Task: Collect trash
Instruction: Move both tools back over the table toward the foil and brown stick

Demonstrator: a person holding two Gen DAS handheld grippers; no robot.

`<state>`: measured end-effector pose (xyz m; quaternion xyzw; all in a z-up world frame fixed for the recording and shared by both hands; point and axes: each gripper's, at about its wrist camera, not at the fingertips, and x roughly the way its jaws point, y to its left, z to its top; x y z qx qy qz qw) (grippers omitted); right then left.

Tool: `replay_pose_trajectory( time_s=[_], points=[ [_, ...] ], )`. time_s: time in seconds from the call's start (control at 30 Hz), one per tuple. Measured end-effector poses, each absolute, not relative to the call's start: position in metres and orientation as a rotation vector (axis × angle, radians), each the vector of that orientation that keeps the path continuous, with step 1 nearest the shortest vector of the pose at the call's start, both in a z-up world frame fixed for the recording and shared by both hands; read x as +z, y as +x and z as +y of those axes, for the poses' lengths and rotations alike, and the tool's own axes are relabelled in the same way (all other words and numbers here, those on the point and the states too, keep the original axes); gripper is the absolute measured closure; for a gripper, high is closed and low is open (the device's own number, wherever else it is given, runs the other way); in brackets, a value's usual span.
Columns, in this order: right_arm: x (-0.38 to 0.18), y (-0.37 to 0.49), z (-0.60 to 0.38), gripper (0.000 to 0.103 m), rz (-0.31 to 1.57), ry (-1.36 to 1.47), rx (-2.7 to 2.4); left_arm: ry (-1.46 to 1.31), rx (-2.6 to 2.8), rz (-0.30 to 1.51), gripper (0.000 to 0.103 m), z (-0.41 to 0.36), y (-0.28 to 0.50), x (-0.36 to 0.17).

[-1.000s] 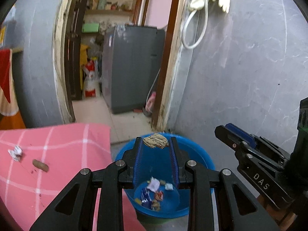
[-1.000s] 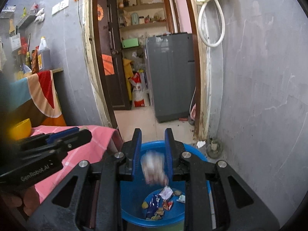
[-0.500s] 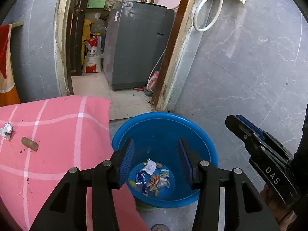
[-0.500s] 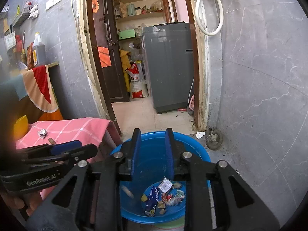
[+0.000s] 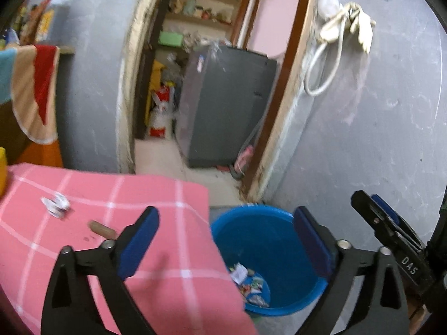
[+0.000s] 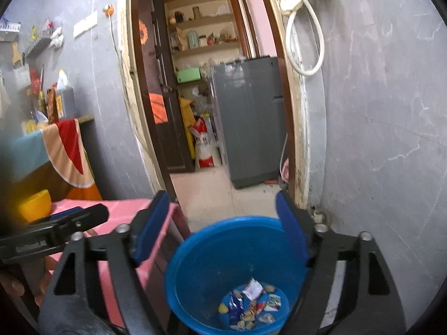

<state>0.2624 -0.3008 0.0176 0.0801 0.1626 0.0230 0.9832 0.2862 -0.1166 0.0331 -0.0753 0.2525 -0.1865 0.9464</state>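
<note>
A blue bucket (image 5: 268,240) stands on the floor beside a table with a pink checked cloth (image 5: 117,195); it also shows in the right wrist view (image 6: 223,251). Several wrappers (image 6: 251,304) lie at its bottom. On the cloth lie a crumpled white paper (image 5: 57,203) and a small brown piece (image 5: 101,229). My left gripper (image 5: 226,240) is open and empty, over the cloth's edge and the bucket. My right gripper (image 6: 223,229) is open and empty above the bucket. It shows at the right of the left wrist view (image 5: 391,231).
A grey wall (image 6: 385,111) rises right of the bucket. A doorway behind it opens onto a grey appliance (image 6: 251,117) and shelves. A yellow bowl (image 6: 35,205) sits at the table's far left. A striped towel (image 5: 30,89) hangs at left.
Both grippers let their trash fall into the bucket and opened wide. The left gripper then swung left toward the pink cloth.
</note>
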Motion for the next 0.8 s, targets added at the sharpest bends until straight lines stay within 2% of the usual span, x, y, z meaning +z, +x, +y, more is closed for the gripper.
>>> replay_pose_trajectory(
  time_s=[0.17, 0.23, 0.8],
  points=[
    [0.030, 0.251, -0.285, 0.003, 0.219, 0.163, 0.073, -0.142, -0.321, 0.436, 0.004, -0.092, 0.272, 0.042],
    [0.034, 0.247, -0.279, 0.000, 0.177, 0.162, 0.076, -0.132, -0.290, 0.403, 0.004, -0.082, 0.265, 0.046],
    [0.056, 0.241, -0.211, 0.000, 0.023, 0.196, 0.195, -0.087, -0.123, 0.246, 0.002, -0.006, 0.238, 0.065]
  ],
)
